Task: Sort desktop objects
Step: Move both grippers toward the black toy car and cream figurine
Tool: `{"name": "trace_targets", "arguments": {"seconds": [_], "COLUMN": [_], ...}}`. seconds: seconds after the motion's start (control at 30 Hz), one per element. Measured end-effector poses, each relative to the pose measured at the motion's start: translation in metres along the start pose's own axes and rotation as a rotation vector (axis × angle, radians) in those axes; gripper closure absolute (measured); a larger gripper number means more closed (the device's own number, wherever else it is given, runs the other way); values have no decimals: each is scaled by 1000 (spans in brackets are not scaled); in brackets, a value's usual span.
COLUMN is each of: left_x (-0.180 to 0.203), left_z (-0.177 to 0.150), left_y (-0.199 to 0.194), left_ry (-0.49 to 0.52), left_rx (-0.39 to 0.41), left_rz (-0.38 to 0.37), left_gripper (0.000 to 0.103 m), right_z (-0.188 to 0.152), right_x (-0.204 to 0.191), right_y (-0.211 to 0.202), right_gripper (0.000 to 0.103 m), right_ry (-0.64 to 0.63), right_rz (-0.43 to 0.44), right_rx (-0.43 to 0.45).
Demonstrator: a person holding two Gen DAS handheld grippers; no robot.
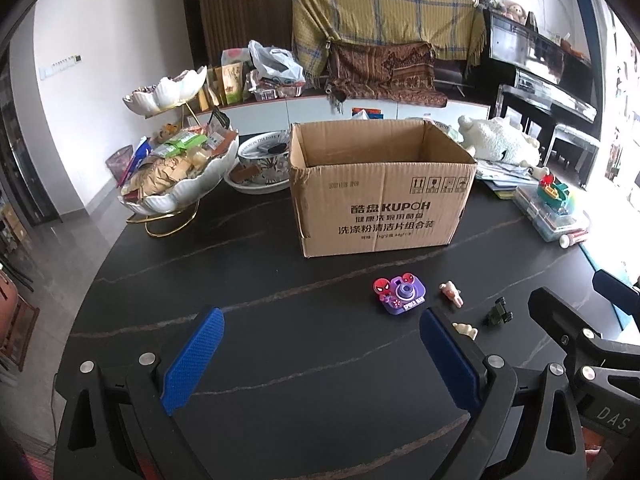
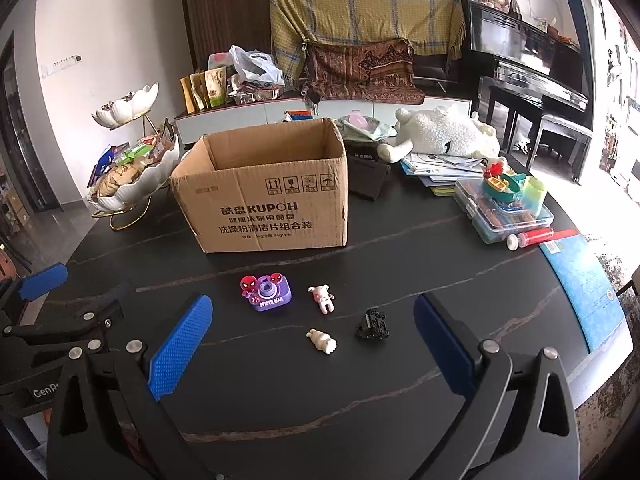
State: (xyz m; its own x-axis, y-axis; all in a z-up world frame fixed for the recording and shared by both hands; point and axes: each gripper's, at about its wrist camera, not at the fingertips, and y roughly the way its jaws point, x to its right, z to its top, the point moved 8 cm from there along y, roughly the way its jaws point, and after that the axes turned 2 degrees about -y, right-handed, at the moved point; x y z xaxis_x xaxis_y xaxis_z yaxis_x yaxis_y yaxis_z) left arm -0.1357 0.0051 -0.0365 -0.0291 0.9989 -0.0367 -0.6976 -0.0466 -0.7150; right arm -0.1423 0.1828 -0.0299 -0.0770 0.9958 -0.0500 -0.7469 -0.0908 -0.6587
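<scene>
An open cardboard box point(image 1: 380, 188) point(image 2: 264, 204) stands in the middle of the black table point(image 1: 280, 280) point(image 2: 400, 264). In front of it lie a purple toy camera point(image 1: 400, 295) point(image 2: 267, 293), a pink-and-white bear figure point(image 1: 452, 293) point(image 2: 322, 298), a cream figure point(image 1: 466, 330) point(image 2: 322, 341) and a small dark toy vehicle point(image 1: 499, 313) point(image 2: 373, 325). My left gripper point(image 1: 320, 330) hangs open to the left of the toys with nothing between its fingers. My right gripper point(image 2: 312, 316) is open too, and the toys lie ahead between its fingers.
A two-tier white snack stand point(image 1: 176, 168) point(image 2: 128, 168) sits at the left. A patterned bowl point(image 1: 260, 164) is behind the box. A plush sheep point(image 2: 444, 132), papers, a clear case with toys point(image 2: 504, 208), a red tube point(image 2: 532, 237) and a blue book point(image 2: 584, 284) crowd the right side.
</scene>
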Motion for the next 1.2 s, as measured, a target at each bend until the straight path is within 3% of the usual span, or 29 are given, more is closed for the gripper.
{"name": "trace_targets", "arguments": {"seconds": [0.27,0.4,0.93,1.2], "left_x": [1,-3,-4,-3], "left_z": [-4,-2,0,-9], "left_y": [8,6,6,18], "left_ry": [-1,-9,-10,-38], "left_rx": [-27,-7,16,-38], "left_rz": [-4,-10,26,2], "left_gripper": [6,1,1,1], "right_z": [-5,-8,-13,-17], "right_x": [1,3,0,3], "right_y": [7,11,15,22], "right_gripper": [3,3,3,3], "right_ry": [2,-8,-17,-10], "right_rz": [3,-15,-12,-6], "right_rx": [-19,-33,-48,-64]}}
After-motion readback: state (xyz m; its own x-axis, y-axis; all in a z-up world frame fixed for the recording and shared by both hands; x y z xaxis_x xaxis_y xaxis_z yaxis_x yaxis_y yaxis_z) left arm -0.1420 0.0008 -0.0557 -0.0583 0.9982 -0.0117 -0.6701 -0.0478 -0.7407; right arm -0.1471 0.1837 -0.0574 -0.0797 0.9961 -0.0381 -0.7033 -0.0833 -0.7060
